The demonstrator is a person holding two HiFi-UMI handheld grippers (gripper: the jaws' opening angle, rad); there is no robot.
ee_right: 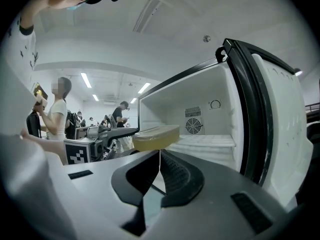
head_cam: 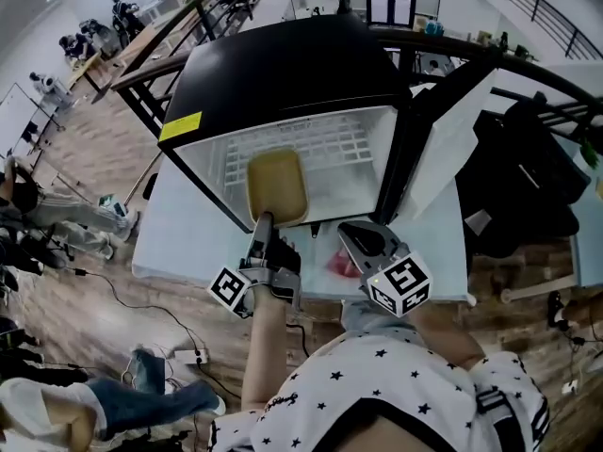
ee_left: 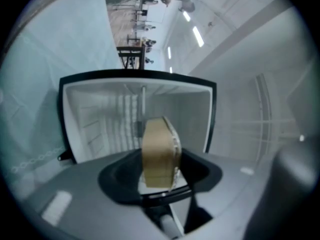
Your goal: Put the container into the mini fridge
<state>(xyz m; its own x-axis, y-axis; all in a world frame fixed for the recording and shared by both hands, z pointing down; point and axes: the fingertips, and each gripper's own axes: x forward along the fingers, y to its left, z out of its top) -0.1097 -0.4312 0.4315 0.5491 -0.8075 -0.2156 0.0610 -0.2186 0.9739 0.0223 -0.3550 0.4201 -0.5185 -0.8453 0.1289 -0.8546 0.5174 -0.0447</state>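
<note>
Container (head_cam: 277, 185) hangs at the mini fridge (head_cam: 283, 73) mouth, left gripper (head_cam: 265, 224) fingers clamped on its edge; right gripper (head_cam: 361, 241) fingers together, empty. Keep it level and slide it onto what looks like the shelf (head_cam: 330, 144).

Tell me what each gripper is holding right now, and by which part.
The left gripper holds the tan container by its near end, jaws clamped on it. The right gripper is shut and holds nothing.
</note>
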